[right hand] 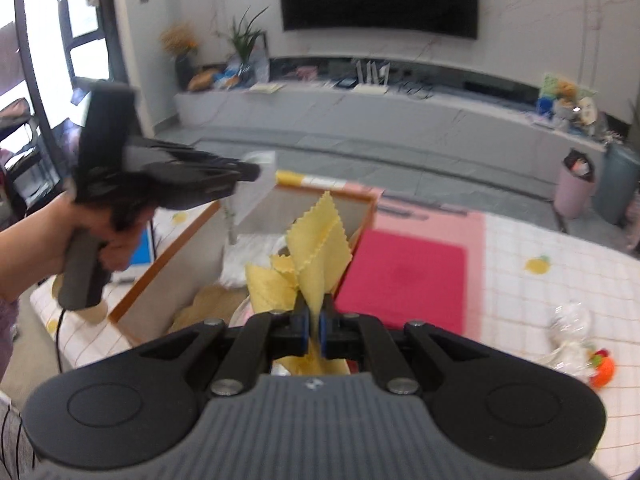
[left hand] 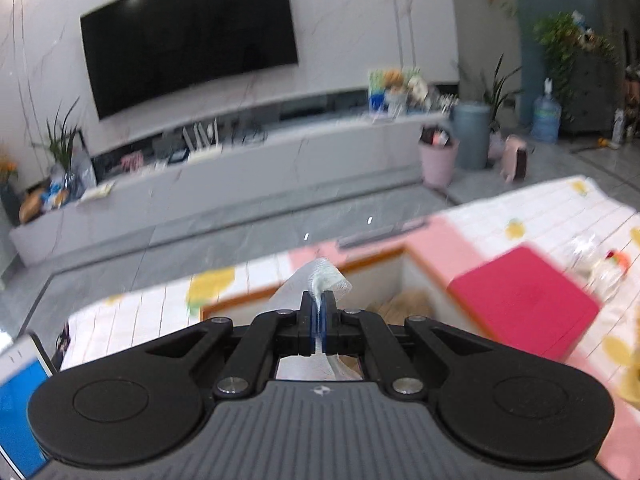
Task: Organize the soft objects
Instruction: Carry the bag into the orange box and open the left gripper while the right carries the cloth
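Two tools work over a surface (right hand: 560,248) covered by a white grid-patterned cloth with yellow fruit prints and pink patches. On it sits an open box (right hand: 168,272) with orange-brown rims and pale inner walls, and just beside its right wall lies a flat red pad (right hand: 404,276). In the left wrist view the same box (left hand: 376,264) and red pad (left hand: 528,300) lie ahead of the left tool (left hand: 319,300), whose jaws are pressed together on a white mesh cloth (left hand: 326,278) with a pale green tinge; the cloth bunches up above the pads and hangs down below them, over the box opening. The right tool (right hand: 315,312) has its jaws clamped on a yellow cloth (right hand: 316,248) with zigzag edges, which stands up in folded points above the pads, also over the box. Seen from the right wrist, a hand (right hand: 92,228) grips the handle of the left tool (right hand: 250,172), held above the box's left side. Near the surface's right edge lies a small orange toy (right hand: 602,368) beside some clear crumpled plastic (right hand: 568,320).
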### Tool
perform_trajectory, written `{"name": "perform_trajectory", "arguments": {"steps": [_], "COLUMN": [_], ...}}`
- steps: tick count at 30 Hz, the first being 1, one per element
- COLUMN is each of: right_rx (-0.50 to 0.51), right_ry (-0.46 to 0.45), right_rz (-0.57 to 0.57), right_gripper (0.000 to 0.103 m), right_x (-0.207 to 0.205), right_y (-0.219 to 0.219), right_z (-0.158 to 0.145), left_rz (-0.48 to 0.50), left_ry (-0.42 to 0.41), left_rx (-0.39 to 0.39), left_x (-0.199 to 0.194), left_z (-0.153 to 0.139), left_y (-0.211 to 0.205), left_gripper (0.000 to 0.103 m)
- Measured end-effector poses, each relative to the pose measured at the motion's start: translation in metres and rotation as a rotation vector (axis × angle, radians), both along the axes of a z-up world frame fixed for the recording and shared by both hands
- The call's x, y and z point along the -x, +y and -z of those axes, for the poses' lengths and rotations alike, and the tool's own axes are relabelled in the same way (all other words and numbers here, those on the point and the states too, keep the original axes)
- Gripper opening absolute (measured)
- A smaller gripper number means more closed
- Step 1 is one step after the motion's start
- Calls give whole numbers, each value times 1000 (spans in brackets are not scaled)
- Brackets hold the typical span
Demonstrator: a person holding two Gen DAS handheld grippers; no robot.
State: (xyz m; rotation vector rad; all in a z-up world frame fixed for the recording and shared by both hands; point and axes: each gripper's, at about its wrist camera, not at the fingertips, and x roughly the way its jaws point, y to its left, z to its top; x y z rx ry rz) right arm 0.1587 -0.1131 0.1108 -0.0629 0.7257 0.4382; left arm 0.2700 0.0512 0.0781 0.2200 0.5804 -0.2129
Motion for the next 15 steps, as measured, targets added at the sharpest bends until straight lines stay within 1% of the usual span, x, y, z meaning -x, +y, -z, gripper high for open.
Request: {"name": "perform_trajectory", "arguments": {"steps": [3, 8, 9, 11, 12, 13, 14, 15], "right_rx": [-3, -22, -22, -22, -24, -26, -27, -28], "right_ry": [19, 29, 29, 23, 21, 19, 17, 17], "right_rz": [-11, -14, -16, -19, -21, -23, -21, -19], "right_gripper": [2, 2, 2, 2, 2, 2, 2, 2], "right_x": [-7, -13, -12, -12, -11, -9, -10, -10], "right_y": [2, 4, 4, 5, 4, 1, -1, -2], "right_z": [16, 26, 27, 27, 28, 28, 27, 26], "left_rz": [-12, -54, -56, -75, -70, -61, -58, -67], "left_ry": [24, 75, 76, 74, 76, 76, 61, 25], "left_rx": [-19, -32, -31, -29, -20, -15, -15, -19], "left_x": [-6, -16, -19, -20, -20, -18, -16, -12], "left_z": [16, 36, 40, 44, 46, 48, 49, 49], "left_y": [8, 13, 14, 12, 10, 11, 10, 8], "left_gripper": [2, 3, 6, 17, 34, 60, 73, 87]}}
